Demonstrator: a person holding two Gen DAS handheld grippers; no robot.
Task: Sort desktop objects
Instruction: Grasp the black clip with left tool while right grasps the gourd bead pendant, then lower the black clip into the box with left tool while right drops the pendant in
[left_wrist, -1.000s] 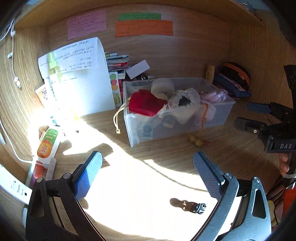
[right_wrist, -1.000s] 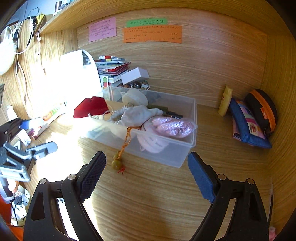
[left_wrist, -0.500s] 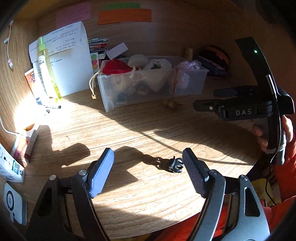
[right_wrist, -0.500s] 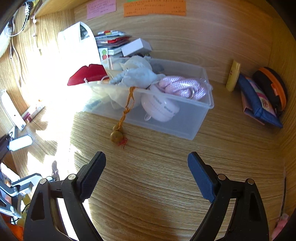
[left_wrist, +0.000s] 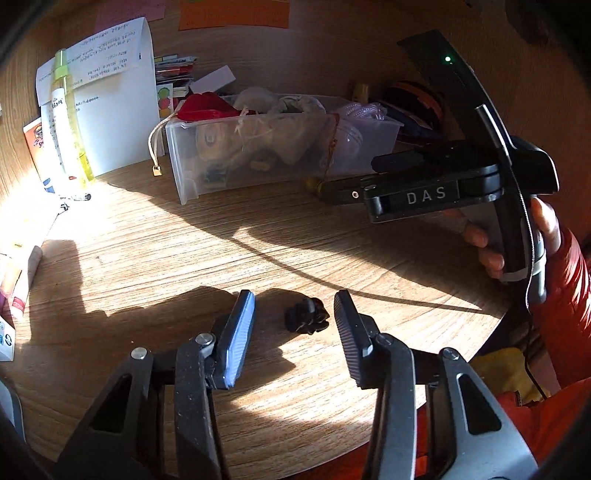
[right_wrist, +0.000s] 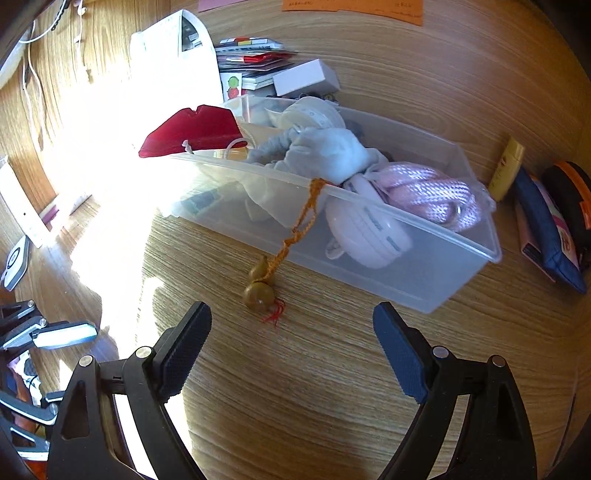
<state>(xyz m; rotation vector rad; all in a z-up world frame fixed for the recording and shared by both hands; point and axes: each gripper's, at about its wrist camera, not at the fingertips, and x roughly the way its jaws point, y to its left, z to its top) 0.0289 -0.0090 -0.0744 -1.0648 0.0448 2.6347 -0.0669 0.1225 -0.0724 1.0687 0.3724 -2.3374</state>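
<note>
Clear plastic, the box (right_wrist: 436, 280) at the back of the wooden desk (left_wrist: 258, 236) was already stuffed with soft things: a red pouch (right_wrist: 192, 129), a grey cloth bag (right_wrist: 325, 151) and a pink rope (right_wrist: 432, 192). So much of your sorting looked done. Still out of the box were a small black clip (left_wrist: 306, 320), lying on the desk well in front of the box, and a brown gourd charm (right_wrist: 260, 288), hanging by its orange cord over the box's front wall and resting on the desk right beside it. You tipped your left gripper (left_wrist: 295, 317) down over the clip; its jaws were closing, the clip between them but not yet pinched. Your right gripper (right_wrist: 291, 325) pointed down just in front of the charm, jaws wide, nothing in them.
</note>
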